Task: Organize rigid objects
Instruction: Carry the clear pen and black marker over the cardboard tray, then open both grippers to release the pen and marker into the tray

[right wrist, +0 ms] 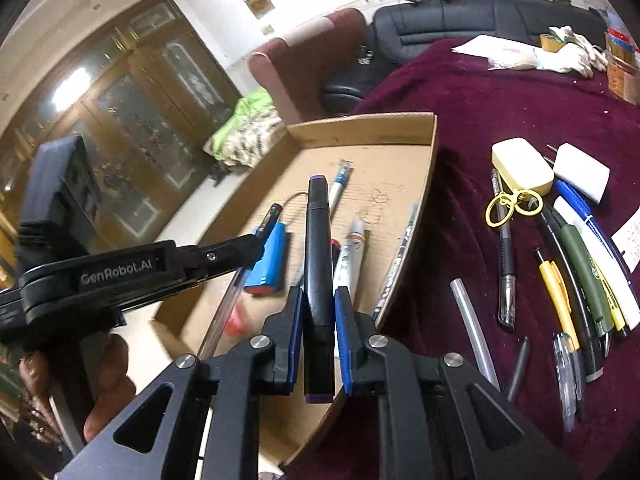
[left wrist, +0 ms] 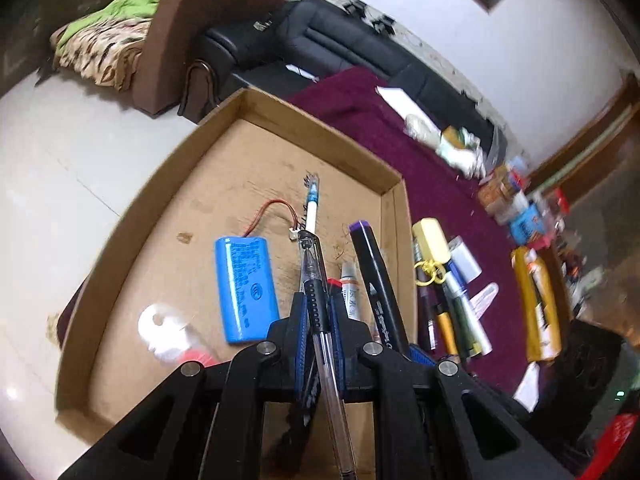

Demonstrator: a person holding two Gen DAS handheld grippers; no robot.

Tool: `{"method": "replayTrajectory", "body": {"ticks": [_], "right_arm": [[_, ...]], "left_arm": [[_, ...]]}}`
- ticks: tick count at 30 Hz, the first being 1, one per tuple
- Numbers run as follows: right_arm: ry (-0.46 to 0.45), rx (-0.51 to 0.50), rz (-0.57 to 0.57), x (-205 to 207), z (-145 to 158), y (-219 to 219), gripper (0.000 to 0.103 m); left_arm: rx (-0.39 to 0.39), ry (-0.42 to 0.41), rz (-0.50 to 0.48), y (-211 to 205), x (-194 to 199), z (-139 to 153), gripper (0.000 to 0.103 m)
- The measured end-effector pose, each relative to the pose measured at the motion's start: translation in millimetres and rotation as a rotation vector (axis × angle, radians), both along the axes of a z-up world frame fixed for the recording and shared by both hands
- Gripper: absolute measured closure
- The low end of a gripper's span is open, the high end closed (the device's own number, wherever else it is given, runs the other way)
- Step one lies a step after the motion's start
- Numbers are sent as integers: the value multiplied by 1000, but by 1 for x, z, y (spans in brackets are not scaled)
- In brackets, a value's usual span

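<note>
My left gripper point(left wrist: 319, 306) is shut on a clear gel pen point(left wrist: 309, 256) with a black grip, held over the cardboard tray point(left wrist: 320, 128). In the tray lie a blue battery pack point(left wrist: 246, 288) with red wires, a white and blue pen point(left wrist: 312, 208), a grey marker point(left wrist: 349, 288) and a white and red item point(left wrist: 168, 332). My right gripper point(right wrist: 319, 296) is shut on a black marker point(right wrist: 318, 216) with purple ends, above the tray's point(right wrist: 360, 118) right side. In the right wrist view the left gripper point(right wrist: 256, 244) comes in from the left, with a hand point(right wrist: 108, 360) holding it.
Several loose pens point(right wrist: 580, 272) lie on the maroon cloth point(right wrist: 460, 92) right of the tray, with a cream case on a yellow ring point(right wrist: 522, 164) and a white charger point(right wrist: 582, 172). Gloves and small boxes sit at the cloth's far end. Sofas stand behind.
</note>
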State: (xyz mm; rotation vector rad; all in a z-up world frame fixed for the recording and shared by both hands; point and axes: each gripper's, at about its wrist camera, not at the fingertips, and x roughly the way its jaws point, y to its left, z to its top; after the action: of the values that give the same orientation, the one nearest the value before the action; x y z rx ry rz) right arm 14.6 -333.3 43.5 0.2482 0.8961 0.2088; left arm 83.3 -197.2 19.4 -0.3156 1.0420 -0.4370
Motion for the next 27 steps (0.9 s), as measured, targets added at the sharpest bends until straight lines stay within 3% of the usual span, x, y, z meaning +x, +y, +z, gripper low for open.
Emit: {"method": "replayTrajectory", "body": {"ticks": [8, 11, 13, 15, 17, 19, 23, 27], "right_arm": [[13, -36, -20, 1, -7, 3, 87], [-2, -34, 8, -5, -5, 4, 79], [-28, -15, 29, -14, -1, 1, 74], [-57, -1, 38, -27, 5, -6, 71], [-87, 25, 43, -43, 13, -15, 70], [-106, 48, 42, -57, 19, -27, 69], [-155, 90, 30, -97, 31, -64, 66], [-152, 86, -46, -119, 26, -112, 66]], "left_arm": [[101, -3, -4, -18, 5, -16, 92], [91, 13, -7, -17, 4, -20, 81], [72, -9, -21, -16, -2, -14, 55], [73, -57, -17, -16, -12, -4, 44], [89, -97, -13, -19, -26, 9, 44], [57, -118, -24, -24, -43, 22, 37], [50, -154, -100, -47, -82, 37, 34], [93, -152, -222, -82, -113, 32, 34]]}}
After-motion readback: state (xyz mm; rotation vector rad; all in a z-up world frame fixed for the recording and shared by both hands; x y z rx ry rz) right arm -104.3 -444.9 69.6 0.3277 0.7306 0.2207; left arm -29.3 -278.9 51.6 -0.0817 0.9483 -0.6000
